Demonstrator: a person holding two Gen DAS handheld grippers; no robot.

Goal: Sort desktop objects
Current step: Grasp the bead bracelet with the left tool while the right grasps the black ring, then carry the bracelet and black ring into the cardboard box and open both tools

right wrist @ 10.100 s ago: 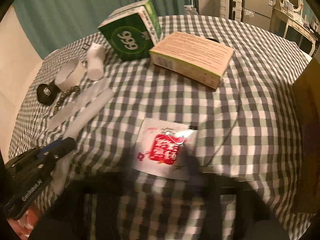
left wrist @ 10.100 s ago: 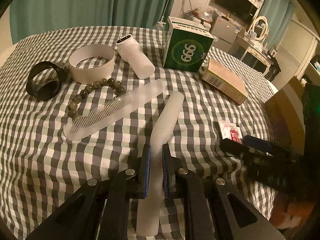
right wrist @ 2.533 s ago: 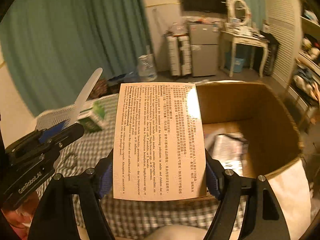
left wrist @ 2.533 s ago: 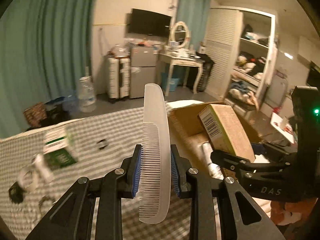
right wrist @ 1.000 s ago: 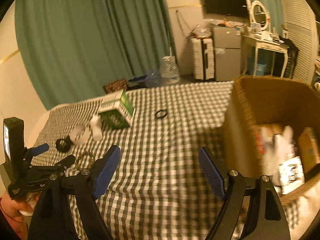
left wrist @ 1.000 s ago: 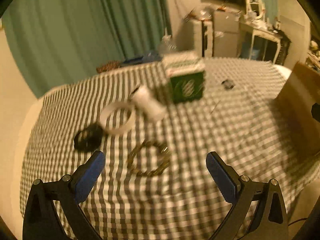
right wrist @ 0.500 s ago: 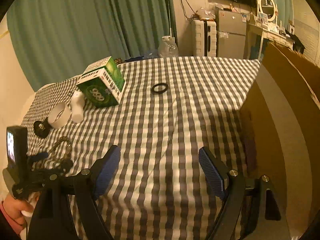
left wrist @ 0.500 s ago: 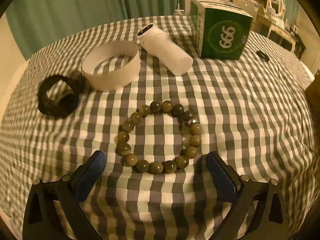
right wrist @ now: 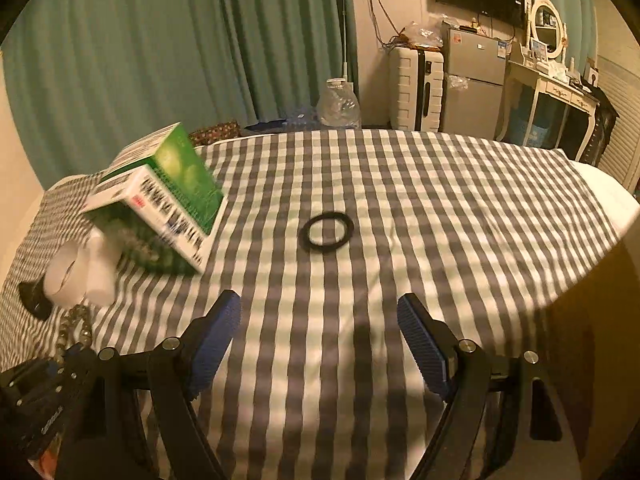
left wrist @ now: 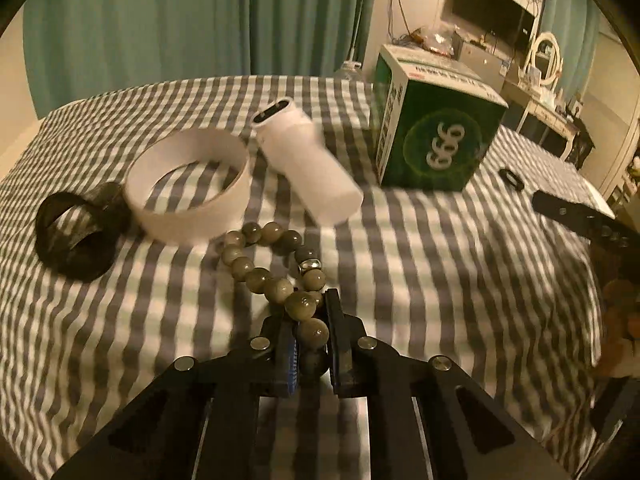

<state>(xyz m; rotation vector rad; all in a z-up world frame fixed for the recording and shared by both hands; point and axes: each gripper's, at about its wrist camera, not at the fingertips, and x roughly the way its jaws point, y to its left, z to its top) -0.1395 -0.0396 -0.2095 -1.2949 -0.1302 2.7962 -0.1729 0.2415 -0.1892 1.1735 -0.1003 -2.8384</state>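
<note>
From your left wrist camera, your left gripper [left wrist: 311, 340] is clamped on the near end of the bead bracelet [left wrist: 276, 268], one or two beads pinched between the pads at 6 o'clock while the rest of the loop lies on the checked tablecloth [left wrist: 440, 264]. At 10 o'clock sits the white tape ring [left wrist: 188, 190], touching the black ring [left wrist: 76, 236] at 9; the white tube [left wrist: 308, 166] lies at 12 and the green box [left wrist: 434, 124] at 1 to 2. The risk here: the hold is on round beads (slippery shapes), so a quick lift could let them roll out, or the trailing loop could snag the tape ring.

From your right wrist camera, your right gripper [right wrist: 318, 344] hangs with its tongs wide apart and nothing between them. The small black ring [right wrist: 328, 229] lies at 12 o'clock, well apart from the green box at 10. It lies flat and thin, so your pads may skid over it or bunch the cloth instead.
</note>
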